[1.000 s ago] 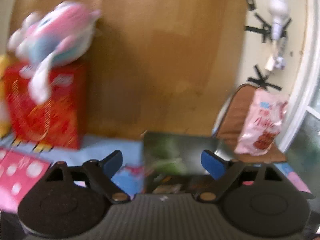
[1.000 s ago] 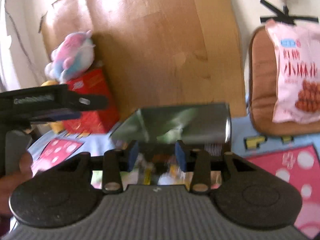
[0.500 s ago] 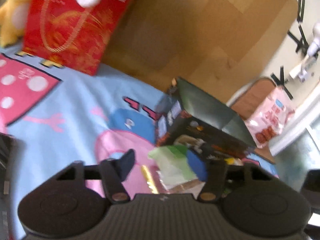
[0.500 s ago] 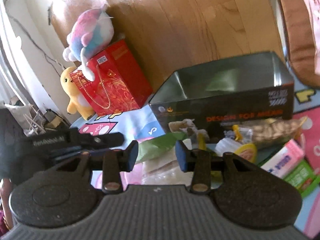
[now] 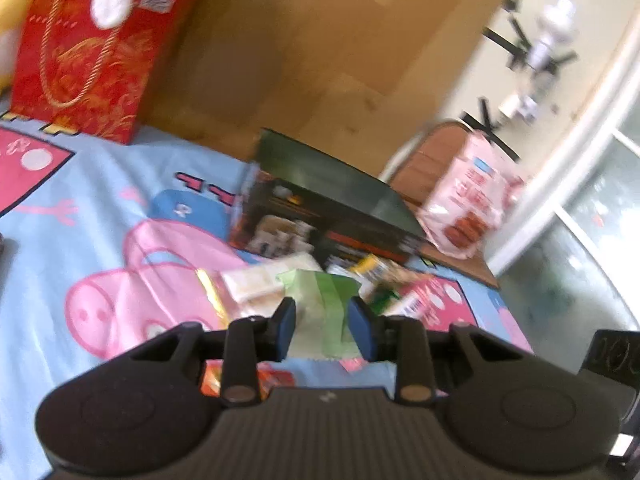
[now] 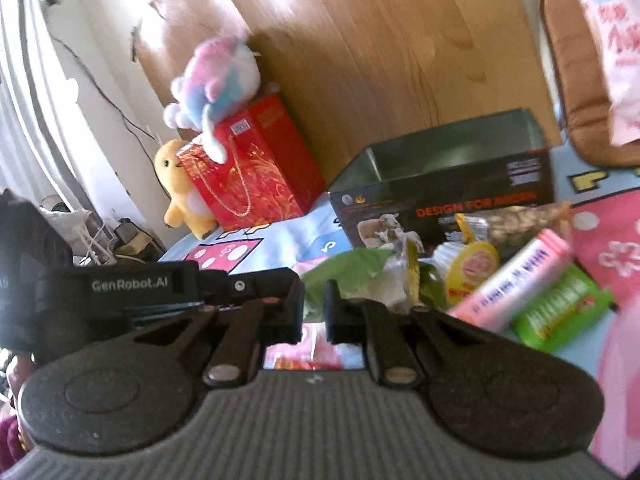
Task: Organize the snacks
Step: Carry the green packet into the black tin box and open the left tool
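My left gripper (image 5: 324, 330) has its jaws closed in on a pale green snack packet (image 5: 320, 300), which sits between the blue pads. In the right wrist view the same green packet (image 6: 348, 264) lies just past my right gripper (image 6: 313, 308). The right jaws are closed to a narrow slit; I cannot tell whether they pinch a corner of it. The left gripper's body (image 6: 160, 284) reaches in from the left. An open dark box (image 6: 460, 152) stands behind a pile of snacks: a pink stick pack (image 6: 516, 280), a green bar (image 6: 560, 308) and a yellow round pack (image 6: 472, 272).
A red gift bag (image 6: 256, 164) with a plush toy (image 6: 216, 84) on top stands at the back left against a wooden board. A pink snack bag (image 5: 468, 200) rests on a brown chair to the right. The blue cartoon mat (image 5: 120, 208) covers the surface.
Both cameras tipped down from the wooden board to the snack pile. The left jaws went from wide apart to closed around the green packet. The right jaws narrowed to a slit.
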{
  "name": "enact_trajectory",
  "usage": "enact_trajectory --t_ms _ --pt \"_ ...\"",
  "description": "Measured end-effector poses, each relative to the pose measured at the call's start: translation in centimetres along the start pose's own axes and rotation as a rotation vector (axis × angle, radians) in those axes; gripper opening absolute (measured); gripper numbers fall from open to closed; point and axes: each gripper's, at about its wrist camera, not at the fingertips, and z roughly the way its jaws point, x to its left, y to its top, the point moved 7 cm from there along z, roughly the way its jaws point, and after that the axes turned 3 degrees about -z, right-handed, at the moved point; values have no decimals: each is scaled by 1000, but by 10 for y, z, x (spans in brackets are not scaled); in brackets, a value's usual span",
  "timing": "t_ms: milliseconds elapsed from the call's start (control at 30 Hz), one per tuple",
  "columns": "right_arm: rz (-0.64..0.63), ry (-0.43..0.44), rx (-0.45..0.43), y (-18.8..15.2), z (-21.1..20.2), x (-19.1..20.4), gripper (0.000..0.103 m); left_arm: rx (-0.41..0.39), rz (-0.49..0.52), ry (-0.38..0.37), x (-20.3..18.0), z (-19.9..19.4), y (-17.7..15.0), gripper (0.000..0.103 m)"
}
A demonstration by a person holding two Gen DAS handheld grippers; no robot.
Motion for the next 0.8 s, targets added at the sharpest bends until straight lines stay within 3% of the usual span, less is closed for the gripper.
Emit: enact_trajectory --t_ms 133,267,367,467,533,700,800 --pt "-24 -35 -21 -16 -20 -5 13 18 62 -4 -18 7 -15 30" --pt "-53 -94 41 -37 -16 -20 18 106 73 3 -18 20 -35 32" --pt "-32 -118 96 -49 -14 -33 21 58 86 38 -10 7 -29 35" --pt "-33 -111 64 -45 -22 -33 38 23 55 66 2 -6 -17 38" --pt "-50 -112 38 -40 -23 -30 40 9 42 80 9 -9 -11 38" --pt "-84 -64 9 -29 -20 -10 40 10 -21 129 32 -3 0 38" --pt "-84 57 53 -24 -3 10 40 20 -65 133 44 2 0 38"
